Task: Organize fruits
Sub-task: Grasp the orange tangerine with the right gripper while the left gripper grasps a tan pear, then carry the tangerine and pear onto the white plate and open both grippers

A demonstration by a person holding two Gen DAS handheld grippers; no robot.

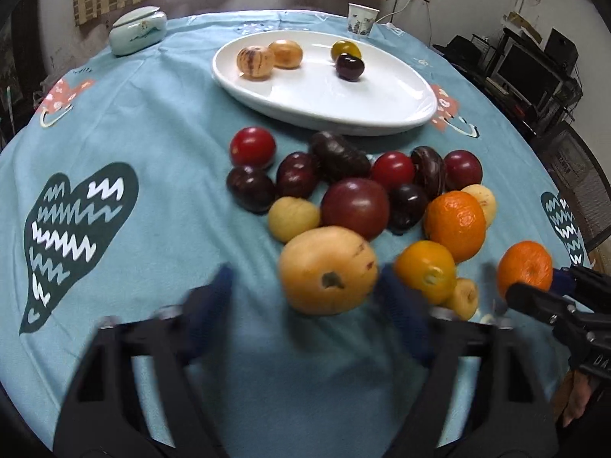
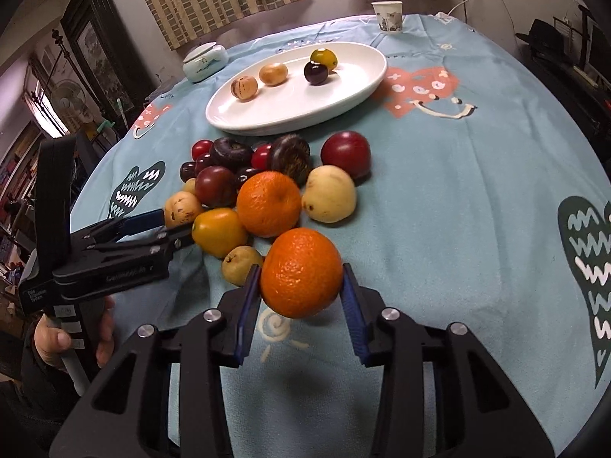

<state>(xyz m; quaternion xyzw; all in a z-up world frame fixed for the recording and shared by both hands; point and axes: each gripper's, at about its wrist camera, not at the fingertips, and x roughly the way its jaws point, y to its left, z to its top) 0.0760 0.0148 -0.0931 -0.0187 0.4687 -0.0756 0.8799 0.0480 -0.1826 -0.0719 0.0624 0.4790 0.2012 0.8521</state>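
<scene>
A heap of fruits lies on the blue tablecloth in front of a white oval plate (image 1: 382,110) that holds several fruits. My right gripper (image 2: 301,282) is shut on an orange tangerine (image 2: 301,273) and holds it above the cloth; the tangerine (image 1: 525,267) also shows in the left wrist view. My left gripper (image 1: 305,286) is open, its blurred blue fingers (image 1: 214,301) on either side of a large yellow melon-like fruit (image 1: 328,269) at the heap's near edge. In the right wrist view the left gripper (image 2: 168,225) reaches the heap from the left.
A second tangerine (image 2: 269,204), a yellow pear (image 2: 329,198), dark plums (image 1: 355,208) and red fruits (image 1: 252,147) crowd the heap. A lidded ceramic jar (image 1: 138,30) and a paper cup (image 1: 361,19) stand at the table's far edge. The plate (image 2: 229,118) lies behind the heap.
</scene>
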